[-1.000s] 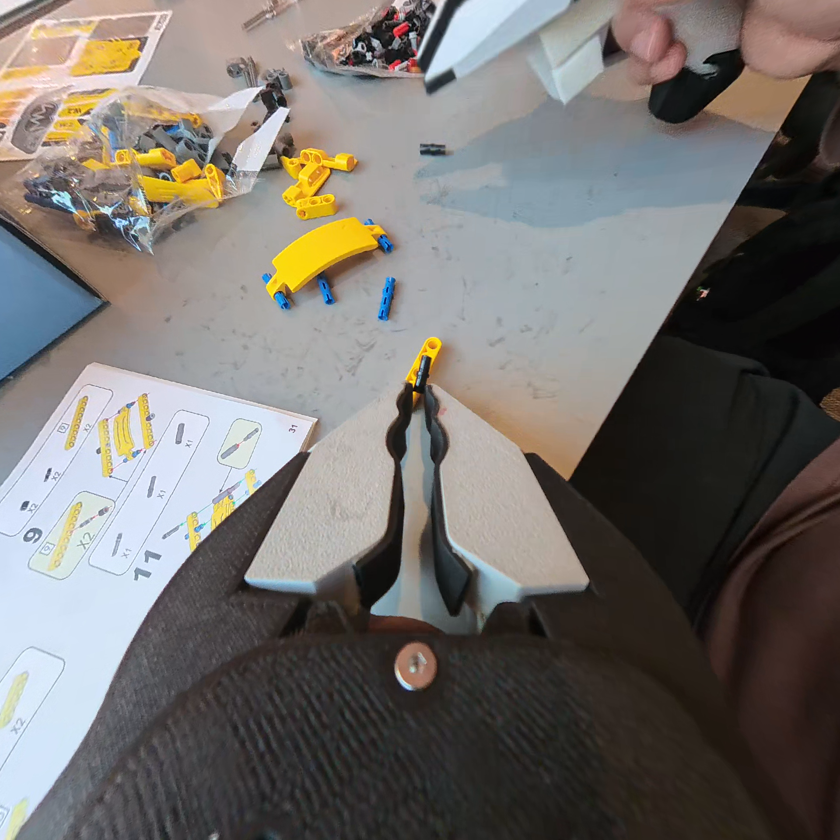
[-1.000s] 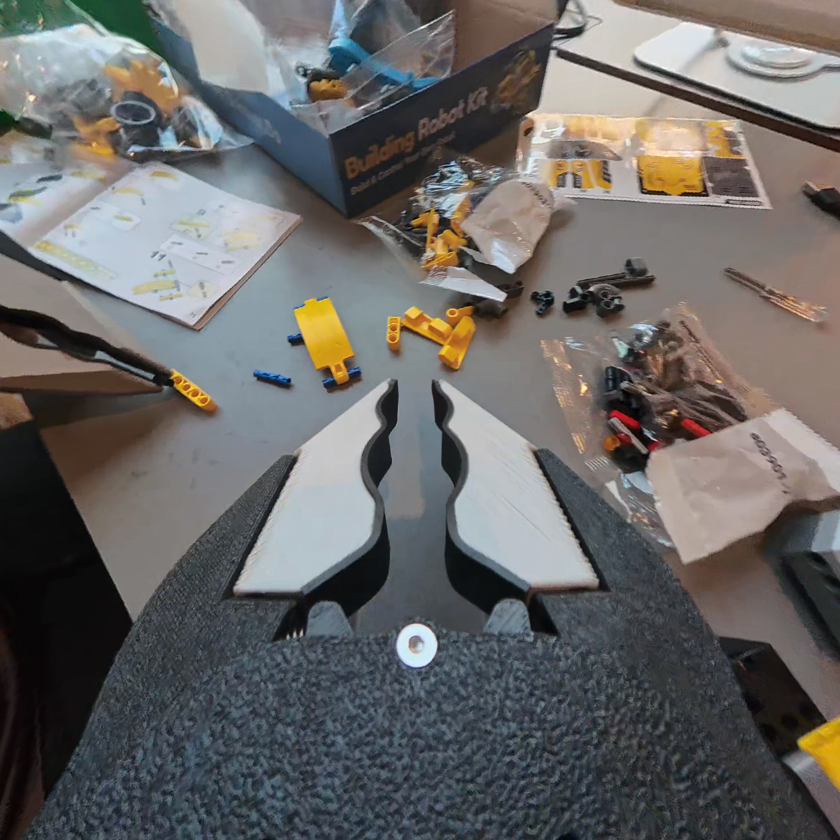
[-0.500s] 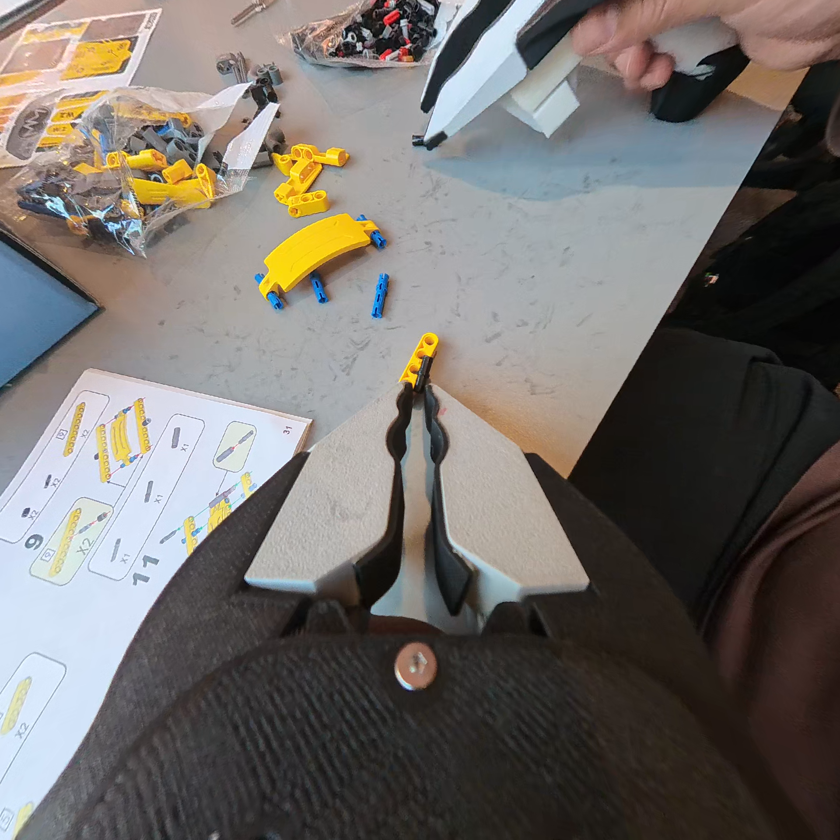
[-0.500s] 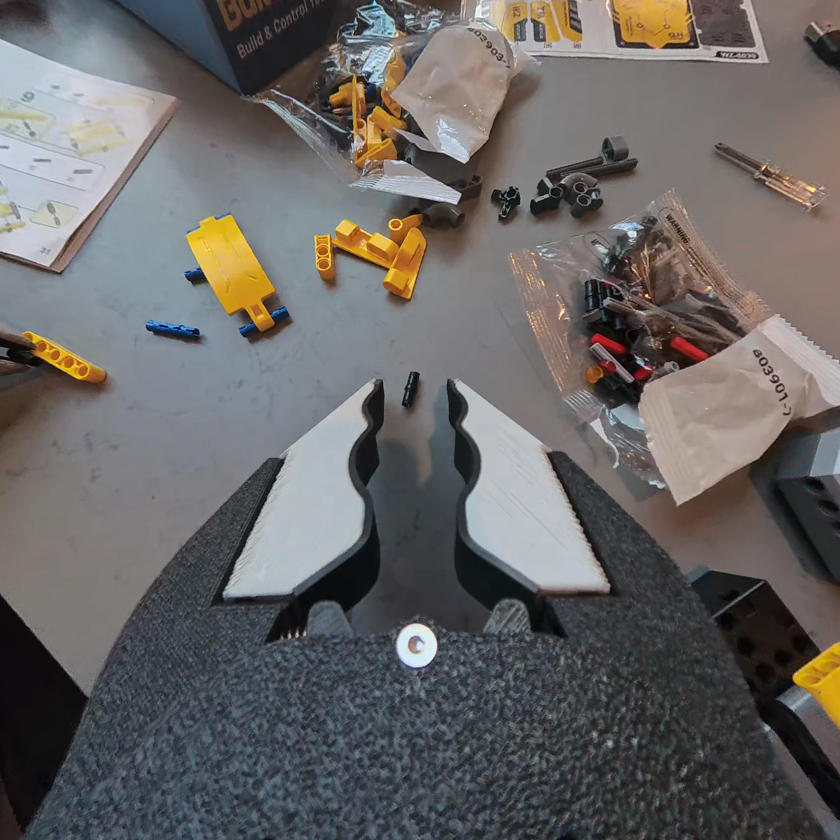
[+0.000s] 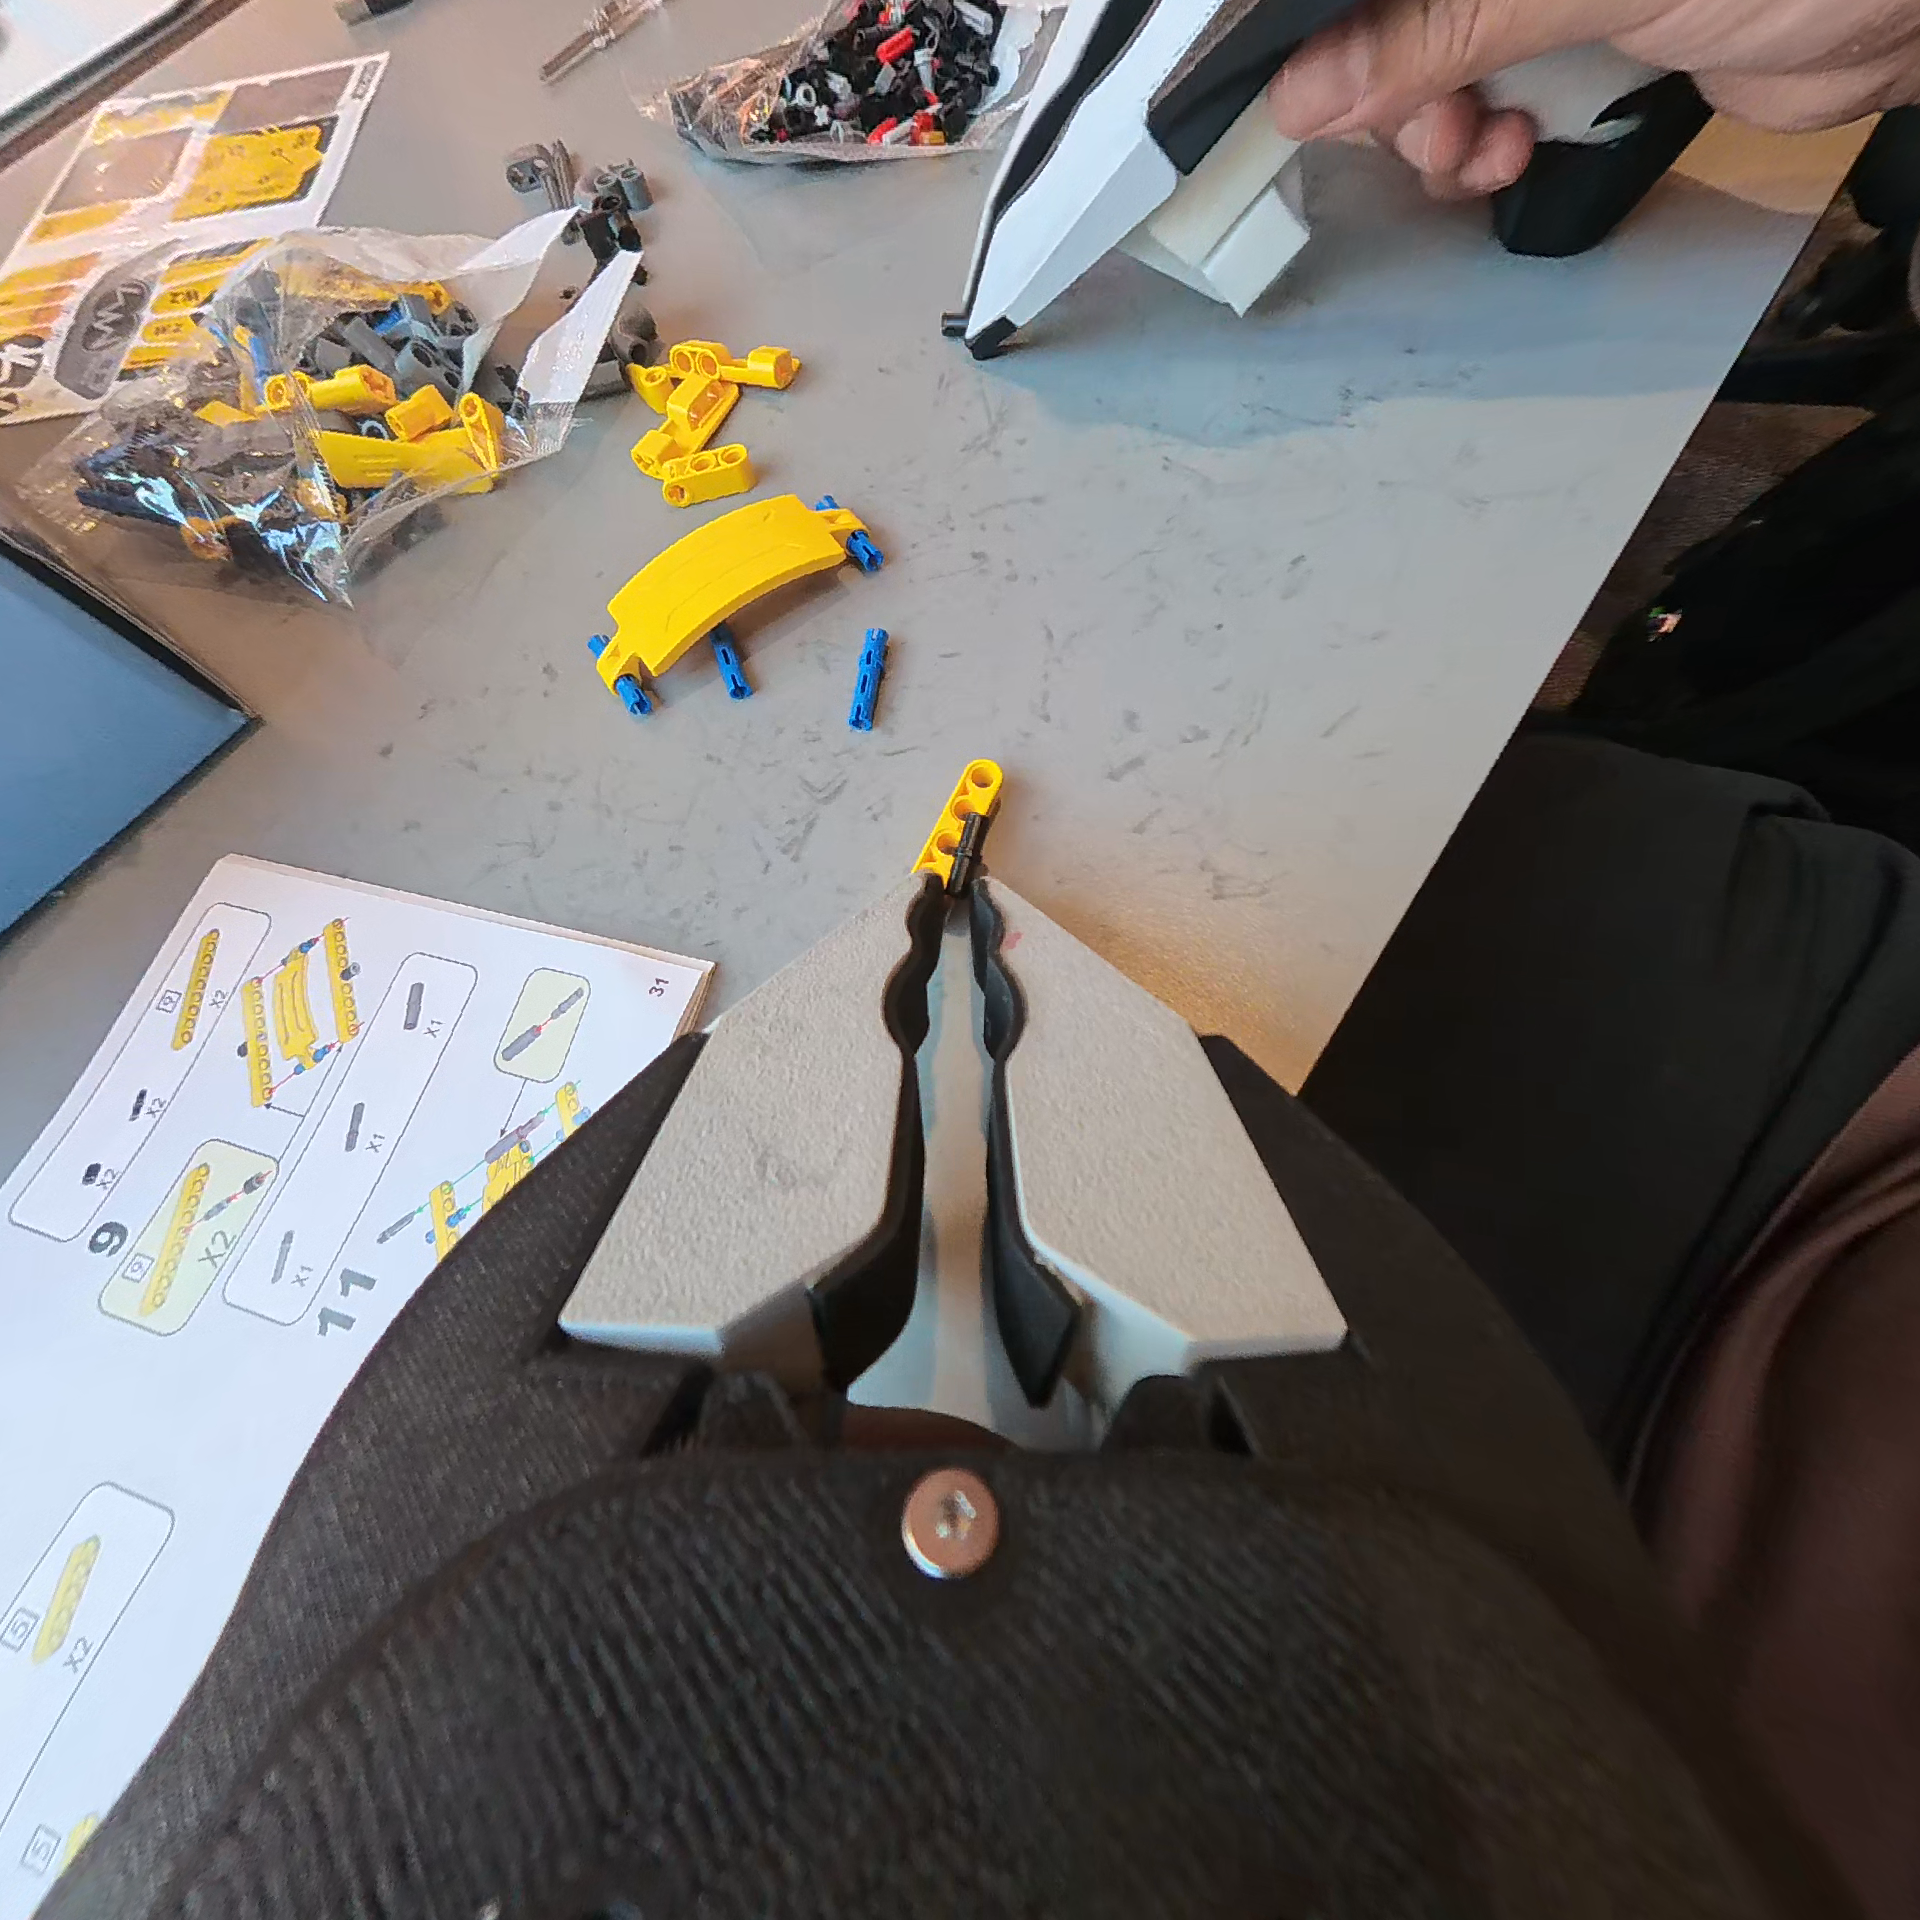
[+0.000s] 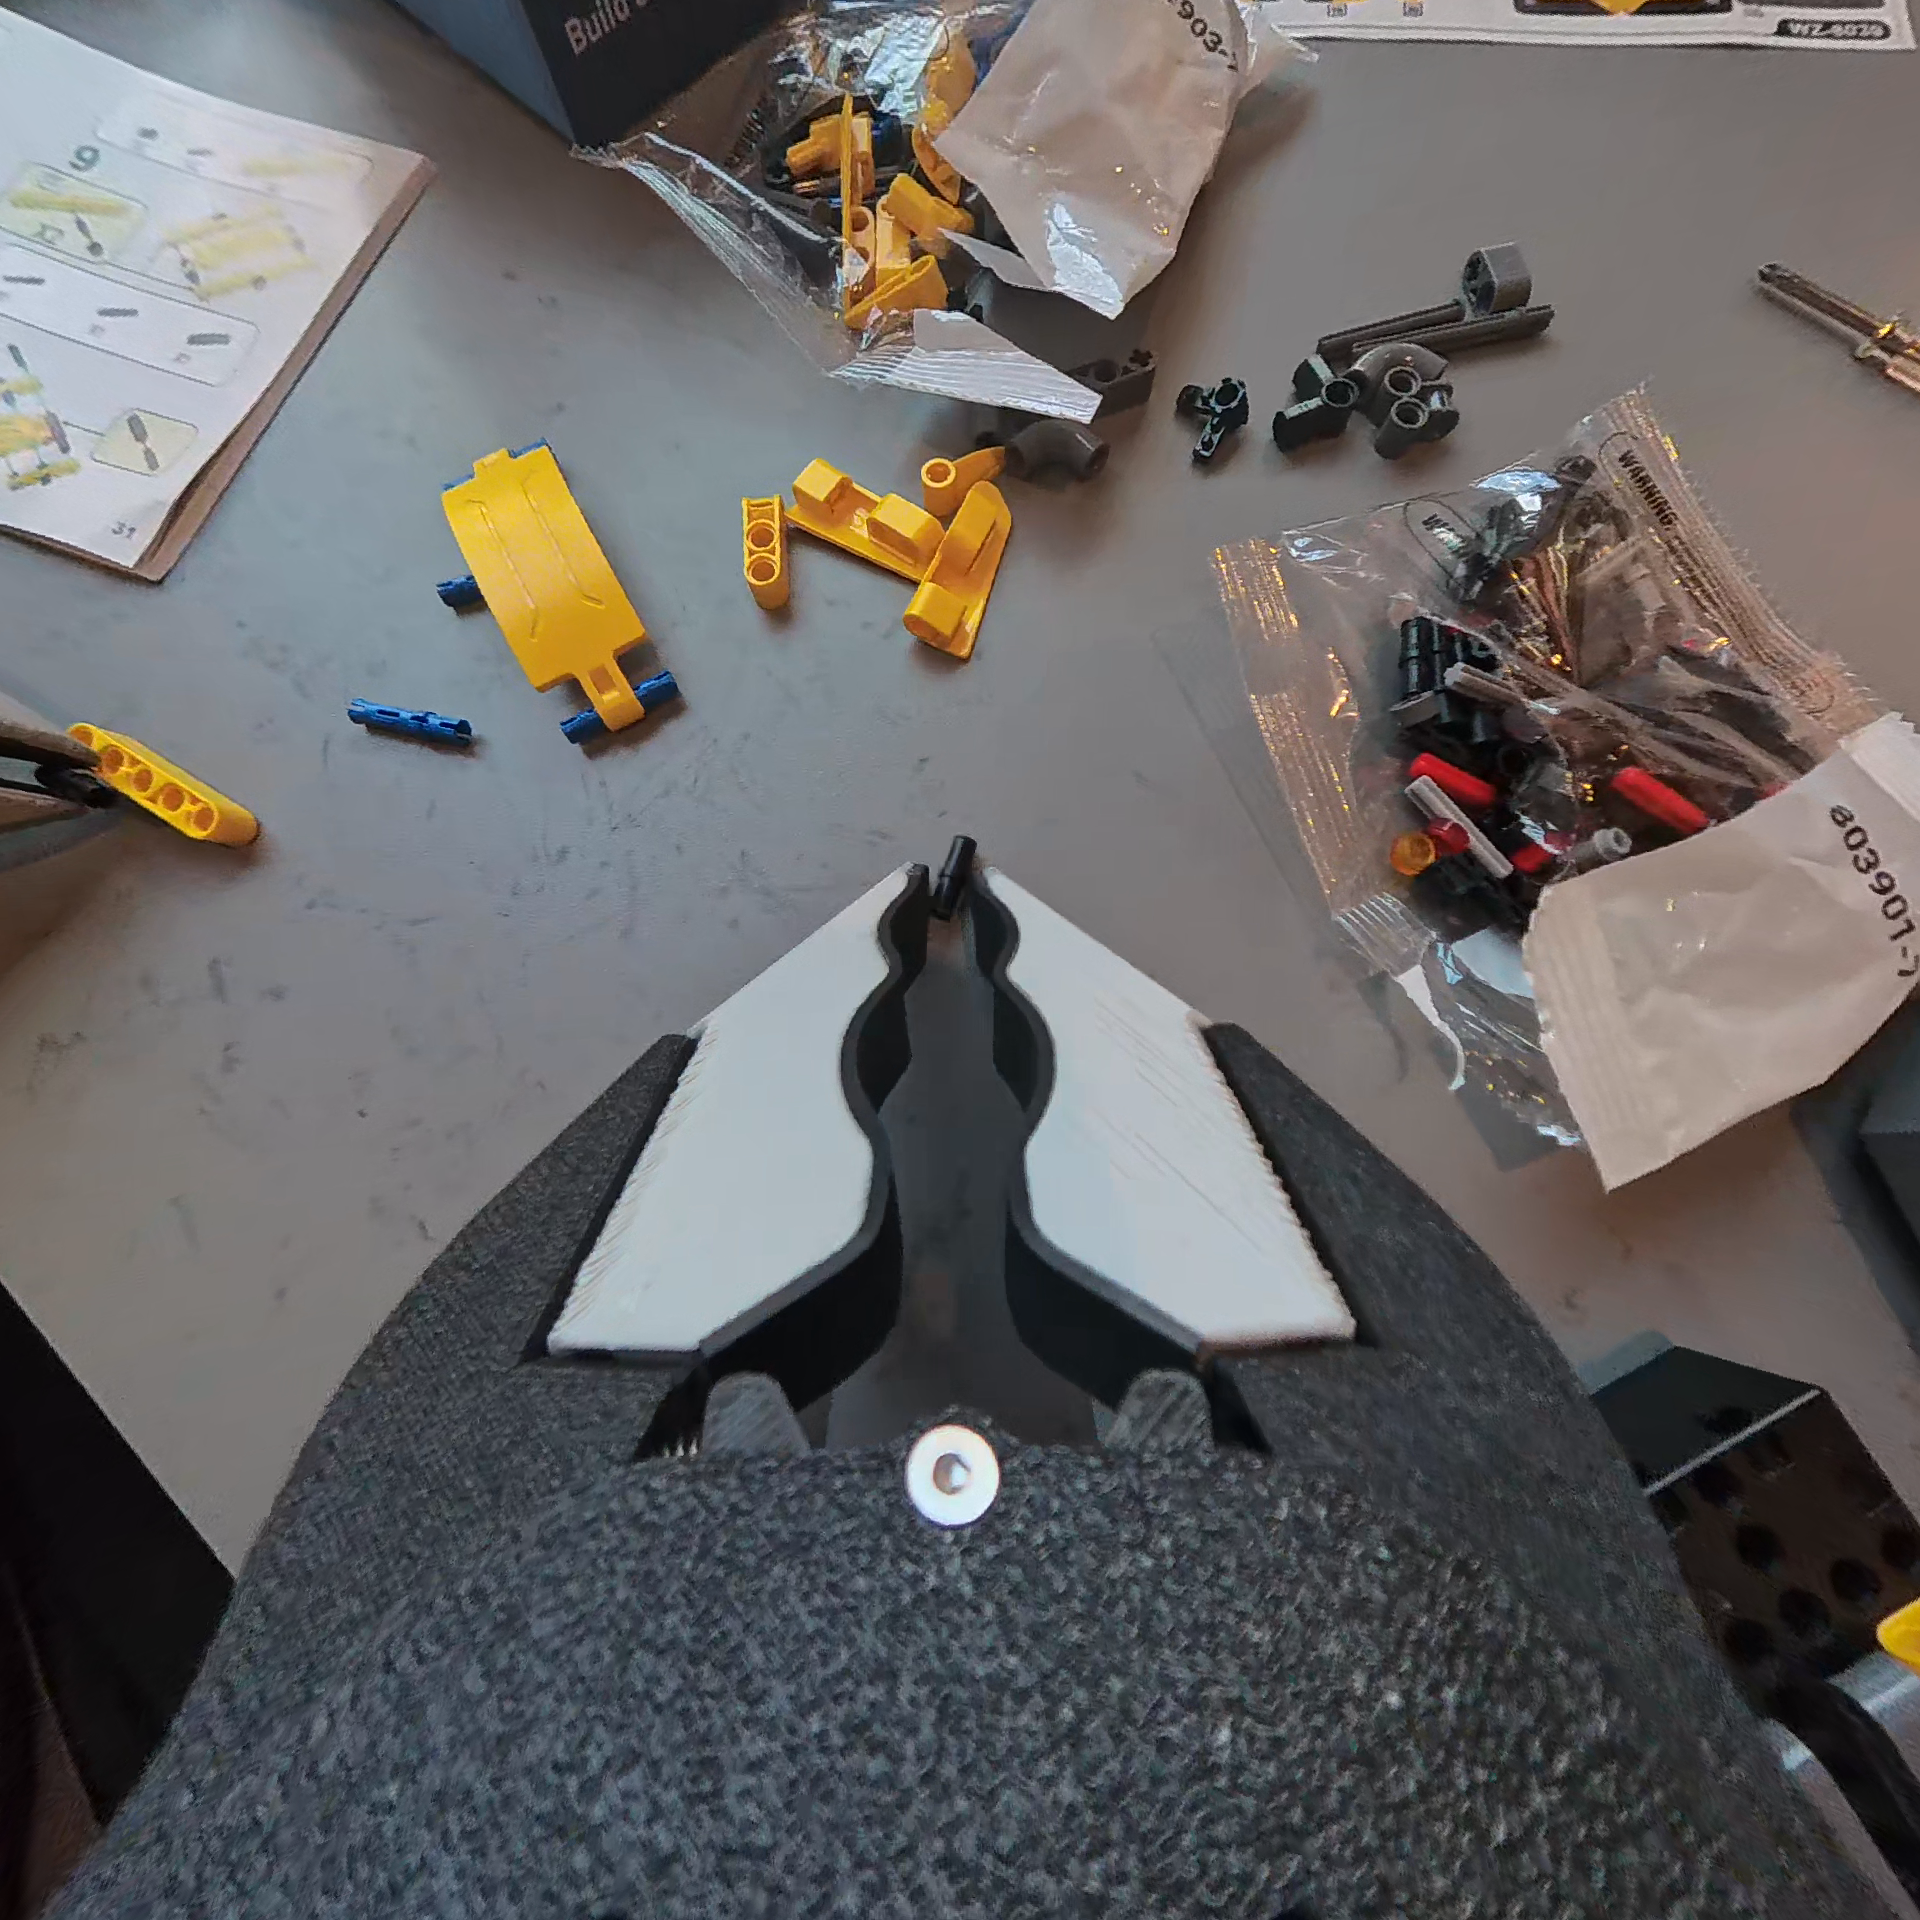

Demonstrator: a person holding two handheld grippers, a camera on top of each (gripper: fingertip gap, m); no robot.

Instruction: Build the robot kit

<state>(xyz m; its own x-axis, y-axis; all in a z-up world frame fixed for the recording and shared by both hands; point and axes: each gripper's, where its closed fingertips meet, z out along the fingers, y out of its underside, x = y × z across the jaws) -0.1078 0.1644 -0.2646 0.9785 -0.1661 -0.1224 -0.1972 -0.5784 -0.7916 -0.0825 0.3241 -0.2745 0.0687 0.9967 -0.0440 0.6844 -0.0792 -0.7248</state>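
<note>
Left wrist view: the left gripper (image 5: 961,883) has its fingers pressed together on the near end of a yellow beam (image 5: 961,816), which juts out past the tips over the grey table (image 5: 1195,644). A small black pin (image 5: 969,840) sits in the beam right at the tips. Beyond the beam lies a loose blue pin (image 5: 868,677), and past that a curved yellow panel (image 5: 722,592) with blue pins at its corners. Farther from the beam are a cluster of yellow connectors (image 5: 701,410) and a torn clear bag (image 5: 312,416) of yellow and grey parts. Left of the beam lies an open instruction booklet (image 5: 260,1091). Far beyond the beam, the right gripper (image 5: 982,330) touches down on the table, held by a hand (image 5: 1507,73)

Right wrist view: the right gripper (image 6: 948,883) has its fingers closed on a short black peg (image 6: 951,878) that pokes out from between the tips, low over the table (image 6: 468,987). Far left of the peg, the beam (image 6: 171,788) shows in the left gripper's tips at the frame edge. Beyond the peg sit the panel (image 6: 545,577) and connectors (image 6: 883,540). To the peg's right lies a bag of black and red parts (image 6: 1538,748); beyond it, loose dark grey pieces (image 6: 1392,364)
</note>
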